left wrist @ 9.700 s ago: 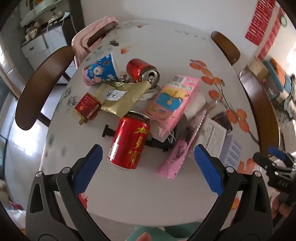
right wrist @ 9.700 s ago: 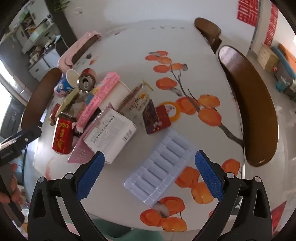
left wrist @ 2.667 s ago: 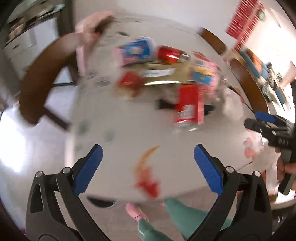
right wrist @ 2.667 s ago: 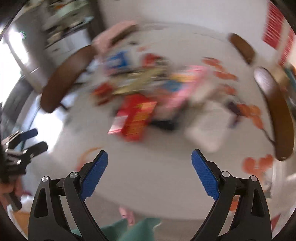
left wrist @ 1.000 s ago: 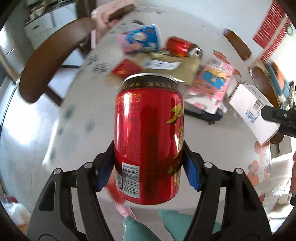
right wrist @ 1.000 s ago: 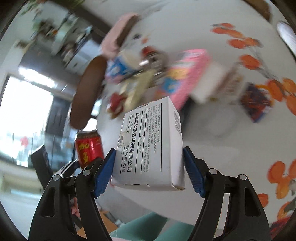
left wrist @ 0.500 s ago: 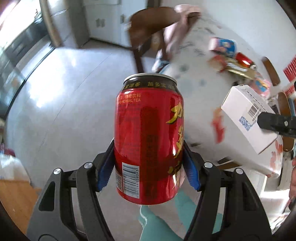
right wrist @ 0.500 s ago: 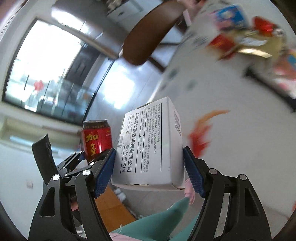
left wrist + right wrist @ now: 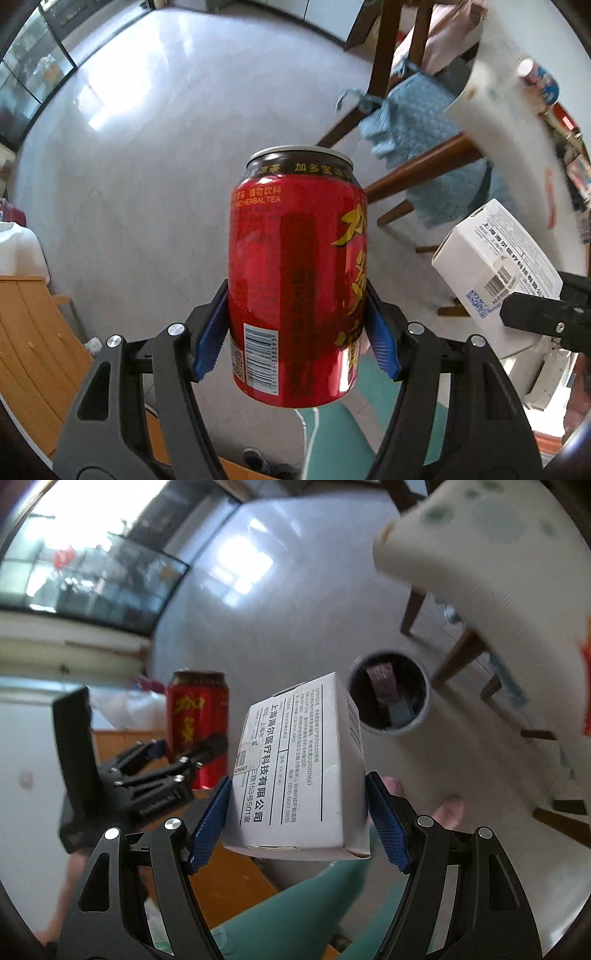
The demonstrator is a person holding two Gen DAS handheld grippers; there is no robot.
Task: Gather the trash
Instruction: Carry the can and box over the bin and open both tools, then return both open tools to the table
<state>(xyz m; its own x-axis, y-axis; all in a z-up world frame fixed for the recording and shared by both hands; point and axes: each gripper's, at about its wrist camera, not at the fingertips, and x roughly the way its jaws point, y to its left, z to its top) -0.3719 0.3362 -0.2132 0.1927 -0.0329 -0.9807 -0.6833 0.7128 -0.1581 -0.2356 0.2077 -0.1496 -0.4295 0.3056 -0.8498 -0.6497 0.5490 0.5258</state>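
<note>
My left gripper (image 9: 295,328) is shut on a red herbal tea can (image 9: 295,273), held upright over the floor. The can also shows in the right wrist view (image 9: 195,720), left of the box. My right gripper (image 9: 297,819) is shut on a white printed cardboard box (image 9: 299,768). The box also shows at the right in the left wrist view (image 9: 495,266). A round grey trash bin (image 9: 389,698) with some trash inside stands on the floor beyond the box, beside the table.
The white table (image 9: 498,565) with orange print is at upper right, with leftover trash on it (image 9: 543,81). A wooden chair with a blue cushion (image 9: 417,122) stands by it. A wooden cabinet (image 9: 33,343) is at lower left. Grey floor (image 9: 147,147) lies below.
Both grippers, holding the can and the box, have swung away from the table toward the floor. The trash bin has come into the right wrist view.
</note>
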